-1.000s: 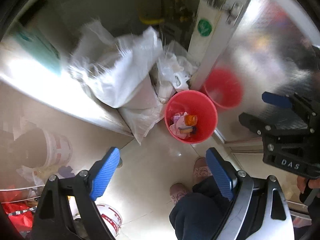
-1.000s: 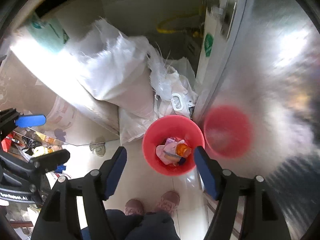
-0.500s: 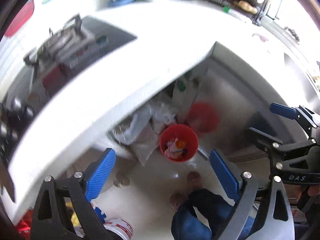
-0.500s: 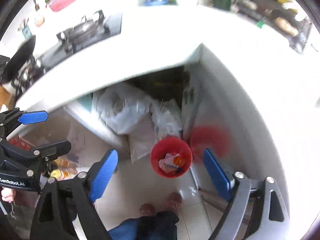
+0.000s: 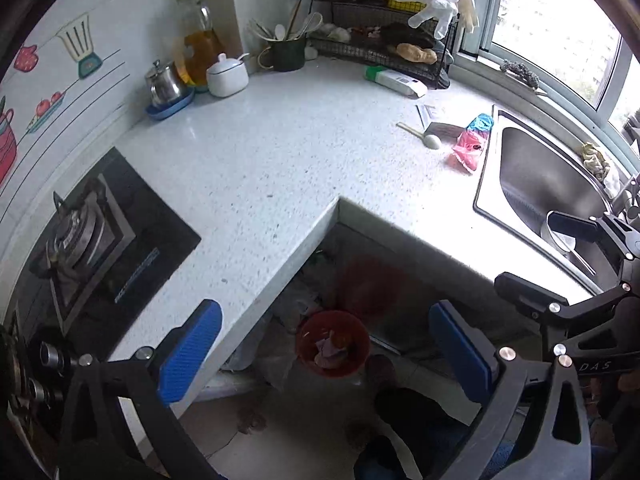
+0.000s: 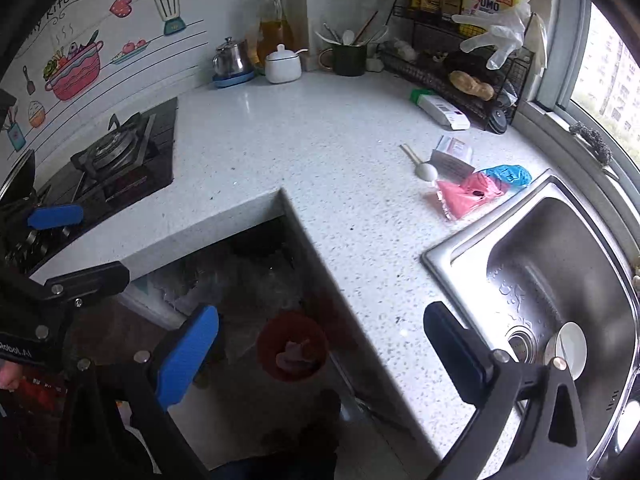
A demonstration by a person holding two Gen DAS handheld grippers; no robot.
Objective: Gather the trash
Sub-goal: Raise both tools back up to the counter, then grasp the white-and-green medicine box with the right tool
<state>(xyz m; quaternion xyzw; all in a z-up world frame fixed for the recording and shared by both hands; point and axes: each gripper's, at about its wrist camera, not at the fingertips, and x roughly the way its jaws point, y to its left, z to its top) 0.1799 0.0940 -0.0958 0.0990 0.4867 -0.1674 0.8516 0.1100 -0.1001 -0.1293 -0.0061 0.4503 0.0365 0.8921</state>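
A red trash bin (image 5: 332, 342) with wrappers inside stands on the floor below the counter corner; it also shows in the right wrist view (image 6: 293, 346). On the white counter near the sink lie a pink wrapper (image 6: 464, 197), a blue wrapper (image 6: 510, 175), a small box (image 6: 452, 156) and a plastic spoon (image 6: 422, 166); the pink wrapper also shows in the left wrist view (image 5: 468, 148). My left gripper (image 5: 326, 352) is open and empty, high above the bin. My right gripper (image 6: 320, 356) is open and empty, above the counter edge.
A steel sink (image 6: 560, 280) with a white dish sits at the right. A gas stove (image 5: 80, 240) is at the left. A wire rack (image 6: 460, 64), a utensil cup, a sugar bowl, a kettle and an oil jar line the back wall. A white box (image 6: 442, 110) lies by the rack.
Both grippers have risen from low beside the bin to above counter height, still open. The counter, stove and sink have come into view and the bin looks smaller.
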